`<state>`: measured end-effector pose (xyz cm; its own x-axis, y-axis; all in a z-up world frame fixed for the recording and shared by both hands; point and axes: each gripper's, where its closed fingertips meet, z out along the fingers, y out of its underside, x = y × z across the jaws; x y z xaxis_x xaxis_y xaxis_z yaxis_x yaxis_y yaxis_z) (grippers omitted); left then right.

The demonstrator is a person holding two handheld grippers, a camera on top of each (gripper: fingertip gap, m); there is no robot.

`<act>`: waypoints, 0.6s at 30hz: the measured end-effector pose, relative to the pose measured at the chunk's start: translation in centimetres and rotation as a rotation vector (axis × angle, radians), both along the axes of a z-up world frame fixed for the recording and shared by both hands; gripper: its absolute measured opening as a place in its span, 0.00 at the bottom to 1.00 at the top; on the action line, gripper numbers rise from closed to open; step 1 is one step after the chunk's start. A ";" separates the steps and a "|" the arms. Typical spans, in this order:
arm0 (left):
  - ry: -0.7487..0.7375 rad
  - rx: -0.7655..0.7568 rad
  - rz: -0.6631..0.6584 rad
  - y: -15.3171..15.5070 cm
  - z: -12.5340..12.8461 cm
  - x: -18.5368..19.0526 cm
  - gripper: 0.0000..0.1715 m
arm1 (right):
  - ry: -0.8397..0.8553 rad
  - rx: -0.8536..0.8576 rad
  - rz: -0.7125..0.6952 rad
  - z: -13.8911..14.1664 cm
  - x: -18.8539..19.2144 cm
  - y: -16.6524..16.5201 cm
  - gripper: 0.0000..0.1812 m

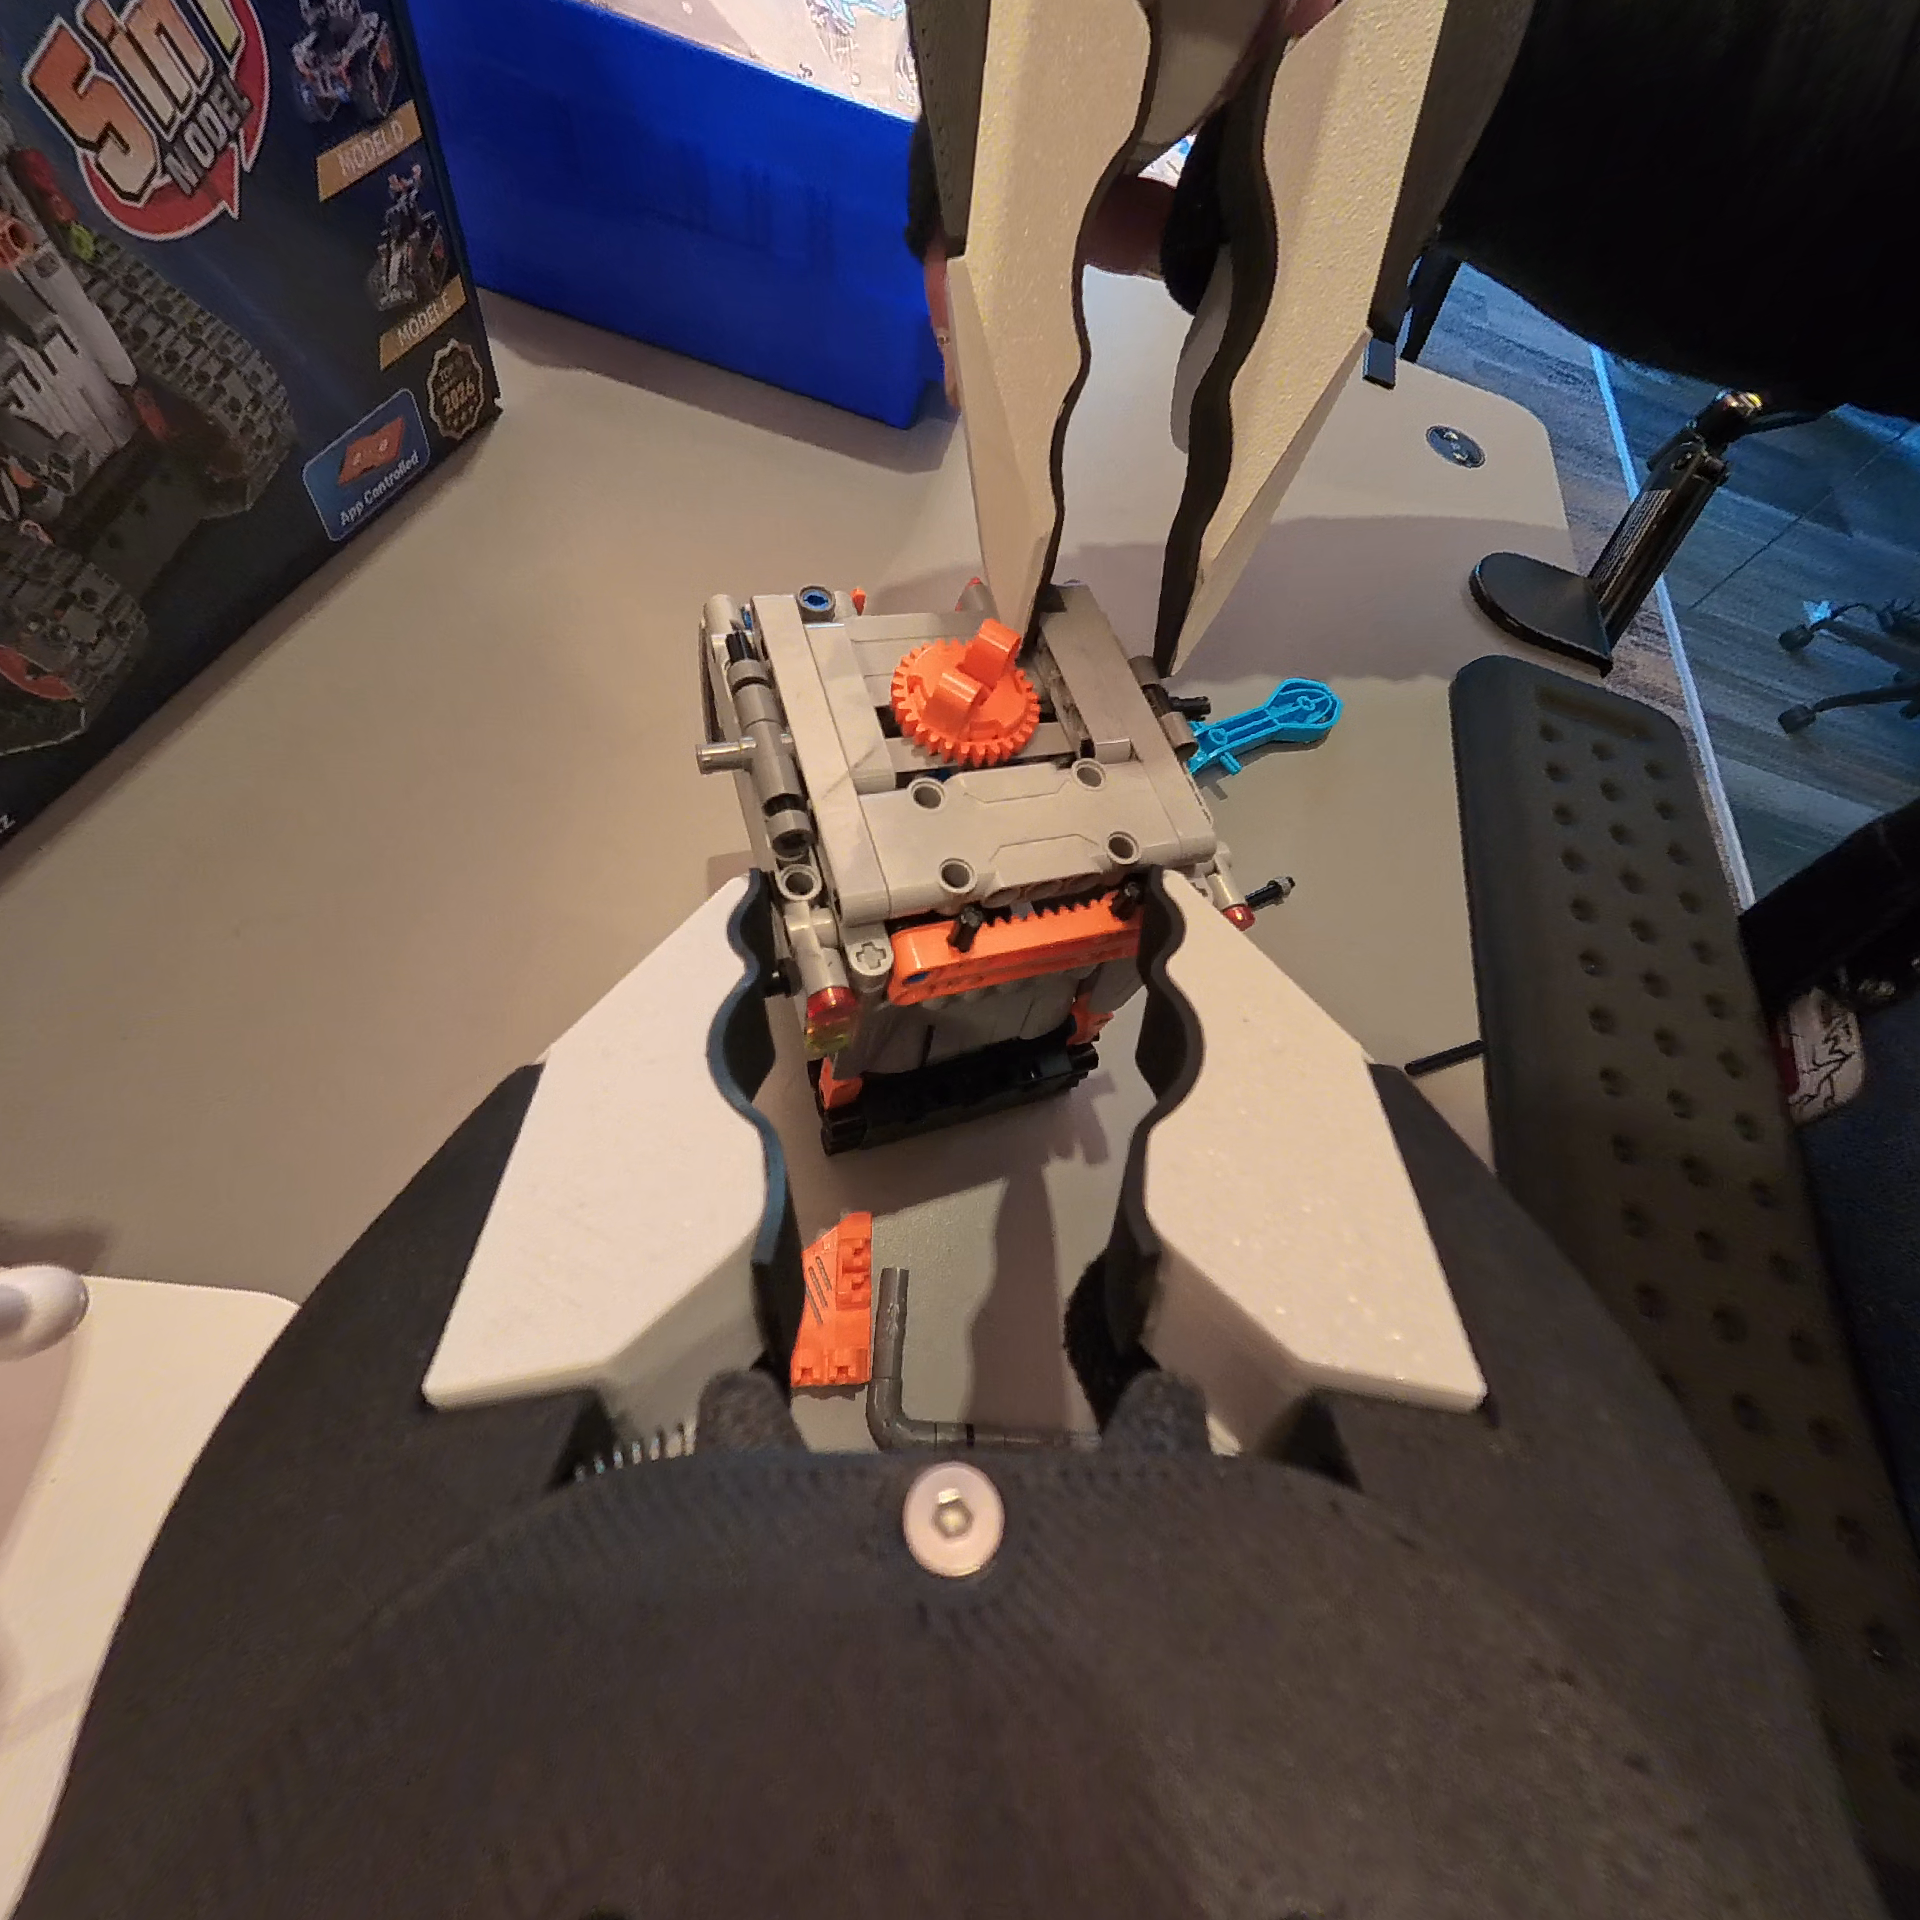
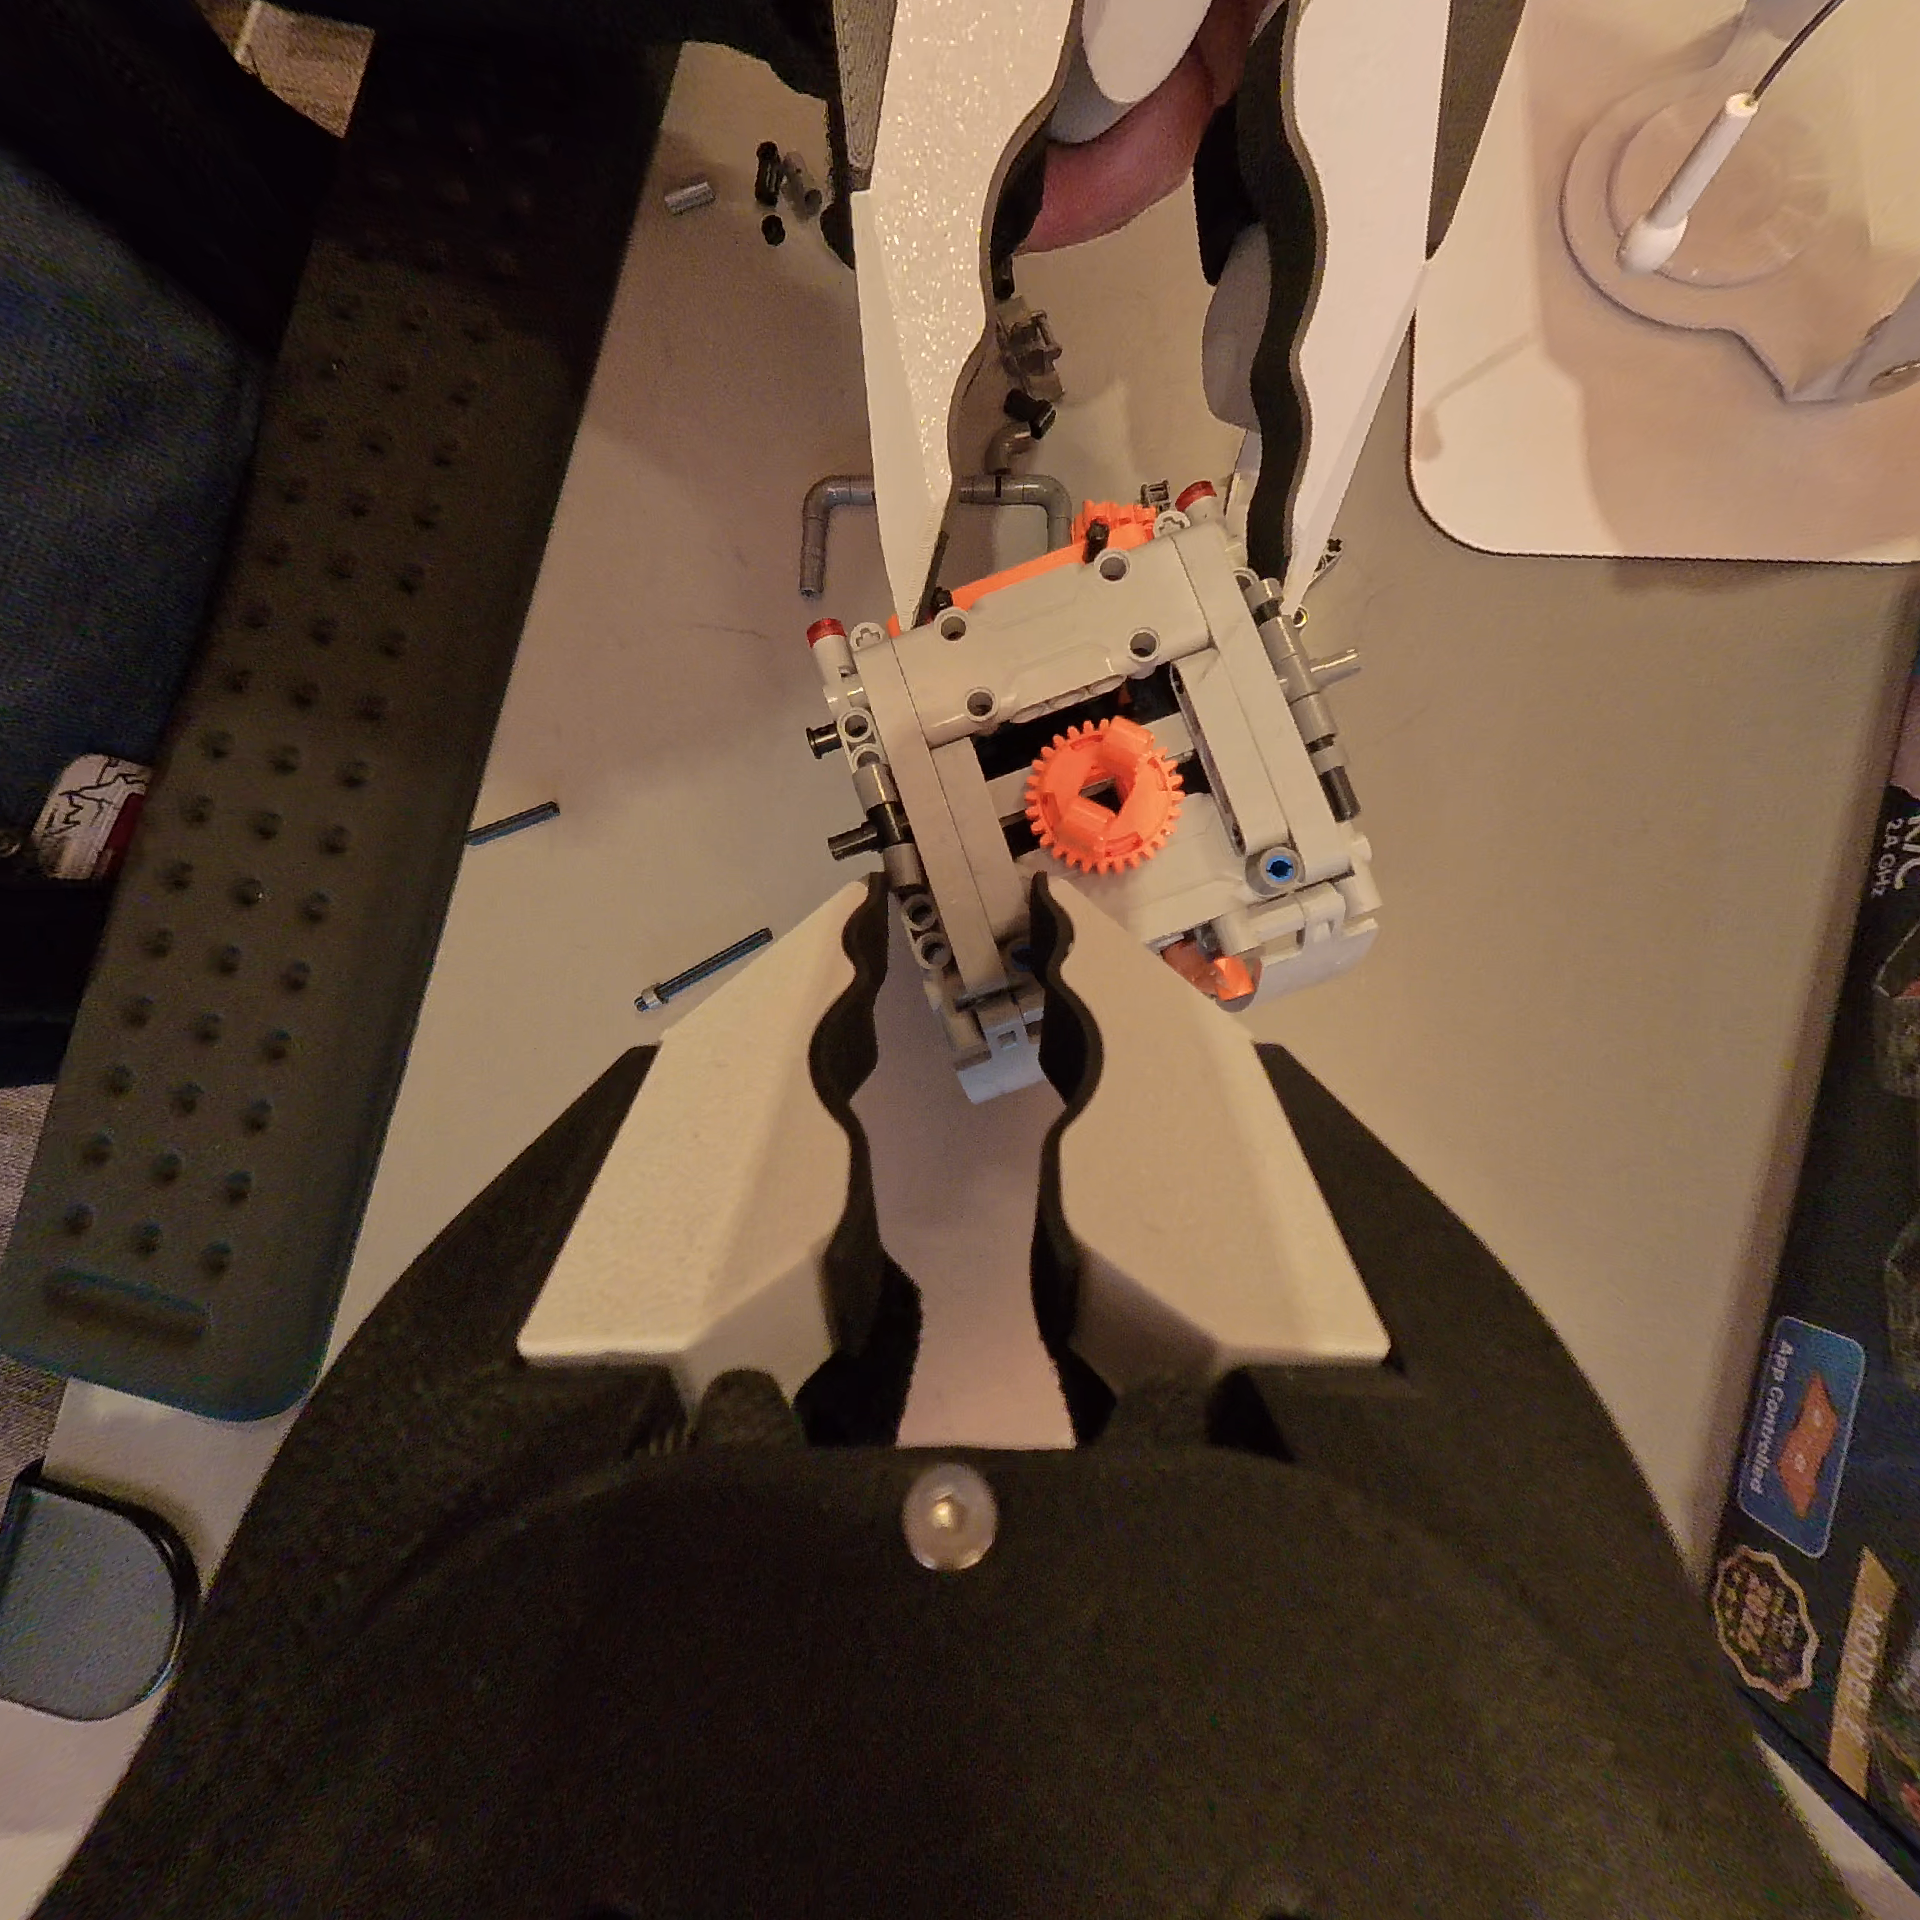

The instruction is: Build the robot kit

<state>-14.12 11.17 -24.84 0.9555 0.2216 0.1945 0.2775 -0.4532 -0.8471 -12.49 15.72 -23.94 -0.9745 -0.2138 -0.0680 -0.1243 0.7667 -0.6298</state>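
My right gripper (image 2: 961,909) clamps the grey beam edge of the blocky grey-and-orange brick model (image 2: 1091,769); 1 orange gear (image 2: 1103,798) on top, left gripper (image 2: 1101,603) opposite.

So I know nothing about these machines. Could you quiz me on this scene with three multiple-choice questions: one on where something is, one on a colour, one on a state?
1. Where is the cyan tool?
A. held in the air
B. flat on the table, beside the brick model
C. standing upright on its end

2. What colour is the gear on top of the model?
A. orange
B. green
C. yellow

3. How do the jaws of the left gripper stand?
A. spread wide, away from everything
B. closed against the model's sides
C. clamped on the cyan tool

Answers: B, it lies flat on the tabletop next to the model; A, its orange teeth show in both views; B, each pad touches one side of the model.
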 end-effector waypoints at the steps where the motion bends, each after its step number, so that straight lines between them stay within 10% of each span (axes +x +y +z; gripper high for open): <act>1: -0.001 0.001 -0.001 0.0 0.0 0.0 0.40 | 0.000 0.001 0.000 0.0 0.0 0.0 0.14; 18: -0.022 -0.006 -0.037 0.0 -0.1 -0.1 0.41 | 0.008 0.017 0.059 0.0 0.0 -0.1 0.12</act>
<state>-14.22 11.15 -24.93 0.9585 0.1877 0.2144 0.2792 -0.4685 -0.8382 -12.46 15.66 -23.94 -0.9607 -0.2698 -0.0647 -0.1744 0.7686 -0.6156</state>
